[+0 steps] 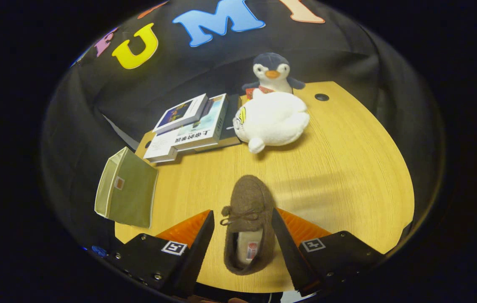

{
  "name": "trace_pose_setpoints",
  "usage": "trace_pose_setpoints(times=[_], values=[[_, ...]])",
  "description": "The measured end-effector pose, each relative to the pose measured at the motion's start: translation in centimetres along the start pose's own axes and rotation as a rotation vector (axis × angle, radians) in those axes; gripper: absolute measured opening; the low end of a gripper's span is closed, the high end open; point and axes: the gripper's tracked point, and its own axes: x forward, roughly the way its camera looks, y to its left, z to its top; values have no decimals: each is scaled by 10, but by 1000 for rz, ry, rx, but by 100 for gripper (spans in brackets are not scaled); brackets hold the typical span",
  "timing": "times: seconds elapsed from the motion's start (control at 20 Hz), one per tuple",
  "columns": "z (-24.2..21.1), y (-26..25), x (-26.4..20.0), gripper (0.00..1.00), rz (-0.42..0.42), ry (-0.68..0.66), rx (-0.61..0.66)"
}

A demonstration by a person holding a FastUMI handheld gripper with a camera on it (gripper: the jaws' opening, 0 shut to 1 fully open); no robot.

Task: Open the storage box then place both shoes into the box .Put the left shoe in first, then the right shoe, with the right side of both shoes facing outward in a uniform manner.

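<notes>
The gripper [242, 235] has its fingers spread wide around a brown felt slipper [247, 223] on the wooden desk [348, 176], not yet pressing. Close evenly mid-shoe, then carry it toward the green fabric box [127, 189] at ten o'clock.

Wooden table [348, 176] with shoe [247, 223], books [192, 126], plush toys [271, 118].

Chinese characters on the top book's [198, 132] cover, too blurred to read, small labels on the storage box [125, 188] and inside the shoe [247, 223], illegible
</notes>
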Motion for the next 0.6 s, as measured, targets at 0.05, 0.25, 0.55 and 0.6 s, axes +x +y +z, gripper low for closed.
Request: trace_pose_setpoints(times=[0.05,0.25,0.55,0.6], values=[[-6,-5,3,83,-4,17,12],[-30,-20,13,84,-31,86,11],[-53,-40,38,84,-117,172,0],[-54,-42,45,84,-127,178,10]])
